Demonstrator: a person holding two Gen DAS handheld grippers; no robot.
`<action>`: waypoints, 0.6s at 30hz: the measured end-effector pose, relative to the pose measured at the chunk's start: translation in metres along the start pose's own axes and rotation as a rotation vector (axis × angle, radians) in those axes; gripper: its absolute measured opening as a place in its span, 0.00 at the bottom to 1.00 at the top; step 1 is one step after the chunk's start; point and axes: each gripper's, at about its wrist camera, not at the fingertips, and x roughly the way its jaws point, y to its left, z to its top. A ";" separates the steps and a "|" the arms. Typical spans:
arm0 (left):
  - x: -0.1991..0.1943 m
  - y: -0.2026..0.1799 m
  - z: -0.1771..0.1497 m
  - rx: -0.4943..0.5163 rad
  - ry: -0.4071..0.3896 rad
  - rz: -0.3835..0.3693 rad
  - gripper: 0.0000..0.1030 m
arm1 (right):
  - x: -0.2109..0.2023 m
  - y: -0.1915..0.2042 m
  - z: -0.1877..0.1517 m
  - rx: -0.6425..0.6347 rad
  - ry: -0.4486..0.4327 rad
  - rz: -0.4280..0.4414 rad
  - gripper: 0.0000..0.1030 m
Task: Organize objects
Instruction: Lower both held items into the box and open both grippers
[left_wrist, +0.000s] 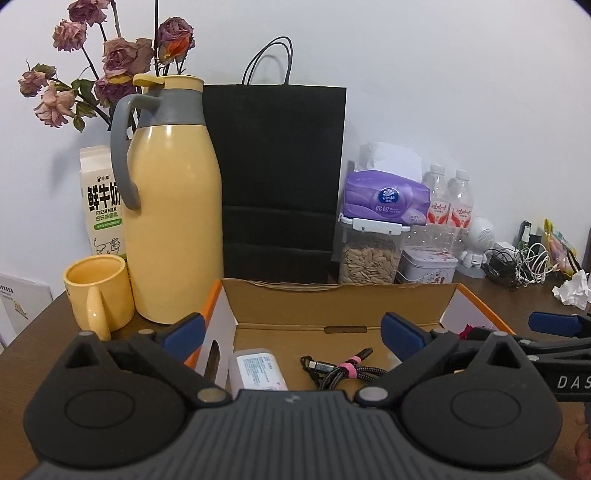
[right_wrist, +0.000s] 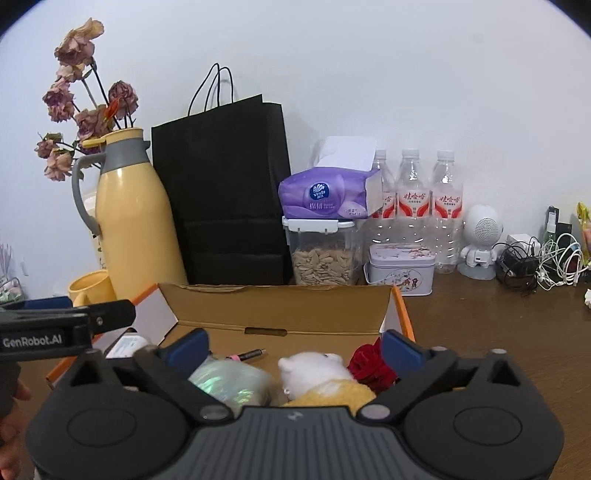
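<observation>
An open cardboard box with orange edges sits on the brown table in front of both grippers. In the left wrist view it holds a white power bank and a bundled braided cable. My left gripper hangs over that end, open, nothing between its blue pads. In the right wrist view the box holds a white and yellow plush toy, a red fabric piece, a shiny pouch and a pen. My right gripper stands open above them, touching none.
Behind the box stand a yellow thermos, yellow mug, milk carton, black paper bag, seed jar with a tissue pack on it, a tin, water bottles, a small white robot figure and tangled cables.
</observation>
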 end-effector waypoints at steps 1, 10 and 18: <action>0.000 0.000 0.000 0.001 -0.001 -0.002 1.00 | 0.000 0.000 0.001 0.001 0.001 0.003 1.00; -0.010 -0.001 0.004 -0.003 -0.020 -0.015 1.00 | -0.005 0.004 0.001 -0.006 0.019 0.013 1.00; -0.040 -0.002 0.011 0.009 -0.064 -0.045 1.00 | -0.027 0.010 0.002 -0.034 0.003 0.022 1.00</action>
